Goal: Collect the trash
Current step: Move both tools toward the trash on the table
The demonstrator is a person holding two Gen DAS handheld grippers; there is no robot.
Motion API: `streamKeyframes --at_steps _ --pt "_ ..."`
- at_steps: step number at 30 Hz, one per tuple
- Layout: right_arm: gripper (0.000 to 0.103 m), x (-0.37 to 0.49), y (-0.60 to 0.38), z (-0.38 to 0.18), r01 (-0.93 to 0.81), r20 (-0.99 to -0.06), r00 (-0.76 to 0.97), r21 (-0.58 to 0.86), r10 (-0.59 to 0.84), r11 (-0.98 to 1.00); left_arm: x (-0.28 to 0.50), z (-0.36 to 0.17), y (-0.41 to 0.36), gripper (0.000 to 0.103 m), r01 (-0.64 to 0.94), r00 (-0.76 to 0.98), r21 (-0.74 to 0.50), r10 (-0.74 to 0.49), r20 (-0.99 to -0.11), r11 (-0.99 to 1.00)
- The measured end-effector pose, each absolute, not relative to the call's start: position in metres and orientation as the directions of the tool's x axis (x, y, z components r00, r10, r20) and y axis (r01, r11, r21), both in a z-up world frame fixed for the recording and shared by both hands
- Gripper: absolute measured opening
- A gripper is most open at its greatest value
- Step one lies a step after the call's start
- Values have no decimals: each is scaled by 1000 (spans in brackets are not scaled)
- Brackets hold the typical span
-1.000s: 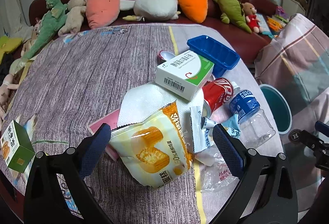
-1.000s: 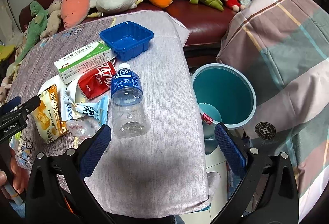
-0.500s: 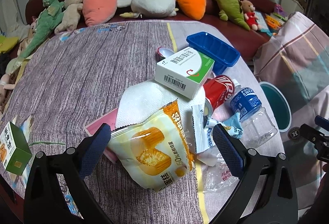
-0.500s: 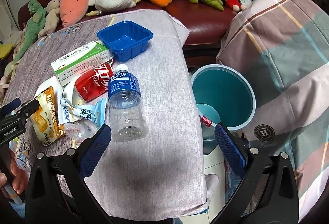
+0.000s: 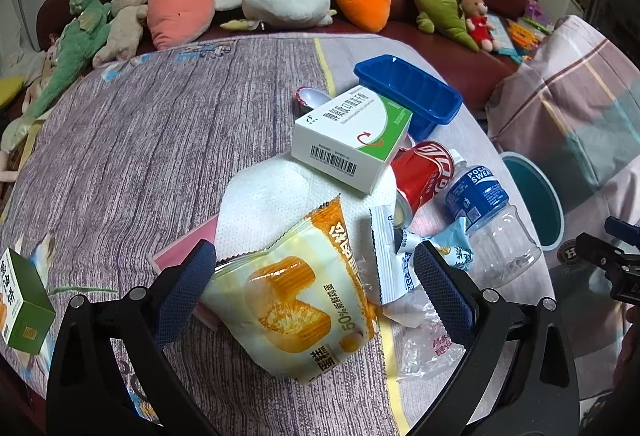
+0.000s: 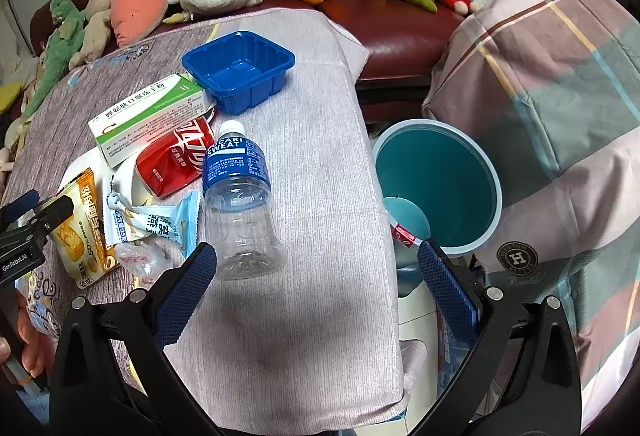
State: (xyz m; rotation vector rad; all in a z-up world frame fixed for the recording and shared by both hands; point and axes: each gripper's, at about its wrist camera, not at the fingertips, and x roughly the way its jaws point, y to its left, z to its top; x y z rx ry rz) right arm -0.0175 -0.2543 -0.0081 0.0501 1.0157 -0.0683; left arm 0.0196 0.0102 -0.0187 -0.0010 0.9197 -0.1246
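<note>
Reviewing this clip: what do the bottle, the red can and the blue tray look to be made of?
Bottle: clear glossy plastic, see-through below its blue label. Red can: likely thin metal, printed, dented side. Blue tray: probably thin moulded plastic, shiny ribbed walls.

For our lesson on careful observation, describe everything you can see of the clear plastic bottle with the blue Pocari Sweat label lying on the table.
The clear plastic bottle with the blue Pocari Sweat label lies on its side on the mauve striped tablecloth, white cap pointing toward the sofa, ribbed base toward the camera. It looks empty and undented. Its neck rests beside the red cola can; a pale blue snack wrapper lies against its left side. The open right gripper hovers just short of its base, without touching it.
</note>
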Motion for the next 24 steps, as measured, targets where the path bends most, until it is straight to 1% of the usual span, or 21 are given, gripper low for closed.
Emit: streamKeyframes --at_steps 18,24 --pt "97 9 -242 -13 51 -868 496 12 -15 999 35 -16 19 99 125 590 -51 -115 -799 991" --pt "97 17 -236 -9 5 -870 492 22 17 1000 44 -12 19 99 145 577 -47 -123 -807 988"
